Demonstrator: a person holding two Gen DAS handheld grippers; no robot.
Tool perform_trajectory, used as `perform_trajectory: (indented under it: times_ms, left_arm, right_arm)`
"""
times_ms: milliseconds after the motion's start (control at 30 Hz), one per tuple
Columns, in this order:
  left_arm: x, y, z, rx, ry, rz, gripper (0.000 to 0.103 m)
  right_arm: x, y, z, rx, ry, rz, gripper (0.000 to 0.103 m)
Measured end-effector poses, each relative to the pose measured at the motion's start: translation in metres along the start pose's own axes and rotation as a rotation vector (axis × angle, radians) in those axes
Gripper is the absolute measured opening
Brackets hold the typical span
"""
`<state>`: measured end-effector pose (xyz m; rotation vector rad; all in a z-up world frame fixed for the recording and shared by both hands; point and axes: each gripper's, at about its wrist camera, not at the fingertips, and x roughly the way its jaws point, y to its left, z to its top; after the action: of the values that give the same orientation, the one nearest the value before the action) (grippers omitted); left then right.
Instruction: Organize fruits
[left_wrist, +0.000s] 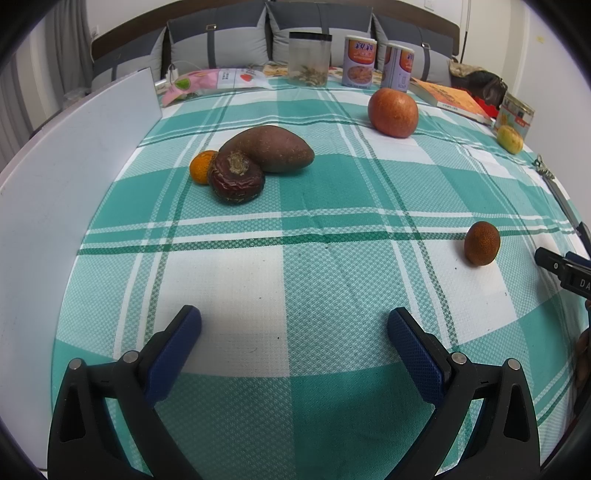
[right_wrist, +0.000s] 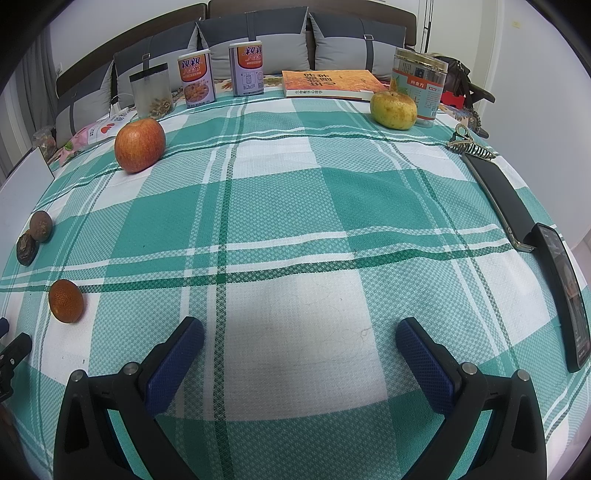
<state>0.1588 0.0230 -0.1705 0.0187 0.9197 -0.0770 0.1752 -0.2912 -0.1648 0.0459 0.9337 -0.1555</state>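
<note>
On the green-and-white checked cloth (left_wrist: 295, 266) a brown mango (left_wrist: 269, 147), a dark wrinkled fruit (left_wrist: 236, 179) and a small orange (left_wrist: 201, 166) lie touching in a cluster at the left. A red apple (left_wrist: 392, 112) (right_wrist: 139, 145) sits farther back. A lone dark orange fruit (left_wrist: 482, 243) (right_wrist: 66, 301) lies between the two grippers. A yellow-green citrus (right_wrist: 393, 110) (left_wrist: 509, 139) rests by a tin at the far right. My left gripper (left_wrist: 293, 328) is open over bare cloth. My right gripper (right_wrist: 300, 332) is open too, holding nothing.
A white board (left_wrist: 74, 166) stands along the left edge. At the back are a clear jar (left_wrist: 308, 59), two cans (right_wrist: 221, 74), a book (right_wrist: 332, 84) and a tin (right_wrist: 419, 86). A hair clip (right_wrist: 467, 146), a dark flat case (right_wrist: 498, 195) and a phone (right_wrist: 565, 295) lie along the right edge.
</note>
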Motion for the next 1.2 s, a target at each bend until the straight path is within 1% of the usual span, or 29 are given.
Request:
perform_trajectory:
  times_ms: [267,367,467,500,567,667,833,900,1000,1033,1067,1133,1200]
  left_arm:
    - [0.0,0.0,0.0,0.0,0.0,0.0,0.102]
    - [-0.002,0.002,0.0,-0.01,-0.004,-0.02,0.101]
    - [-0.014,0.016,-0.006,-0.078,-0.037,-0.063,0.101]
    - [-0.021,0.025,-0.008,-0.115,-0.057,-0.068,0.101]
    - [-0.024,0.035,-0.006,-0.143,-0.065,-0.068,0.1]
    - [-0.022,0.043,0.014,-0.108,-0.044,-0.07,0.1]
    - [-0.005,0.038,0.054,-0.021,-0.02,-0.052,0.099]
    - [0.012,0.038,0.068,-0.012,0.014,-0.021,0.099]
    - [0.029,0.042,0.079,-0.031,0.034,-0.007,0.097]
    - [0.034,0.043,0.081,-0.04,0.04,-0.002,0.094]
    - [0.039,0.045,0.082,-0.048,0.048,-0.001,0.084]
    - [0.047,0.047,0.082,-0.058,0.072,-0.003,0.072]
    - [0.051,0.049,0.082,-0.066,0.073,0.003,0.07]
  right_arm:
    - [0.0,0.0,0.0,0.0,0.0,0.0,0.103]
    - [0.0,0.0,0.0,0.0,0.0,0.0,0.103]
    - [0.0,0.0,0.0,0.0,0.0,0.0,0.103]
    - [0.0,0.0,0.0,0.0,0.0,0.0,0.103]
    - [0.0,0.0,0.0,0.0,0.0,0.0,0.103]
    - [0.0,0.0,0.0,0.0,0.0,0.0,0.103]
    - [0.0,0.0,0.0,0.0,0.0,0.0,0.103]
    - [0.0,0.0,0.0,0.0,0.0,0.0,0.103]
    - [0.0,-0.001,0.0,0.0,0.0,0.0,0.103]
    - [0.0,0.0,0.0,0.0,0.0,0.0,0.103]
    - [0.0,0.0,0.0,0.0,0.0,0.0,0.103]
    - [0.0,0.0,0.0,0.0,0.0,0.0,0.103]
    - [0.0,0.0,0.0,0.0,0.0,0.0,0.103]
